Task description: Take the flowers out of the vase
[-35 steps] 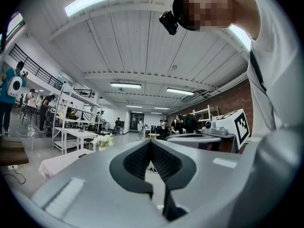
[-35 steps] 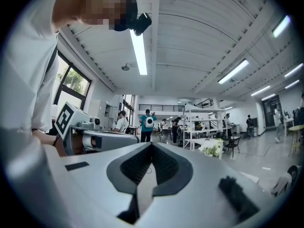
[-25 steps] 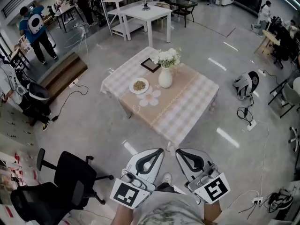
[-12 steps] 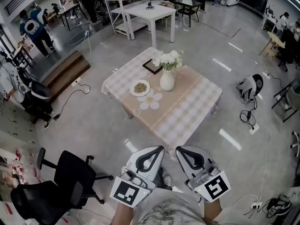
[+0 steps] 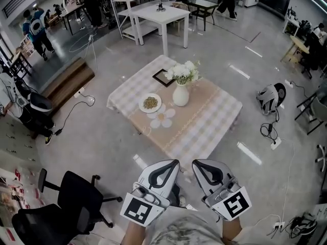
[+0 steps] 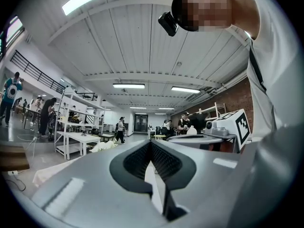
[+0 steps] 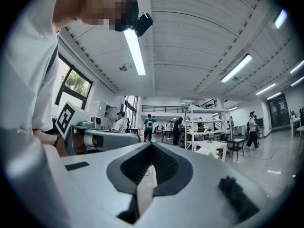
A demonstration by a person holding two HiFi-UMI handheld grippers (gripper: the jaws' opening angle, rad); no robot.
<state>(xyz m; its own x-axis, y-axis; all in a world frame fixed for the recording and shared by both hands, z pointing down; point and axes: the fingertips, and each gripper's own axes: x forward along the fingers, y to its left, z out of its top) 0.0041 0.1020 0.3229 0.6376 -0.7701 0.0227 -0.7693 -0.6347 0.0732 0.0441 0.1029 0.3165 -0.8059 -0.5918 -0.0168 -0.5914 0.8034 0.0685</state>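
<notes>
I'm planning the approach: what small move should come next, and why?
Probably walk closer to the table: the vase with its flowers stands mid-table, well beyond the left tool and right tool, both shut and empty.

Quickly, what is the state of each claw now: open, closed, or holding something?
Left claw: closed, holding nothing.
Right claw: closed, holding nothing.
</notes>
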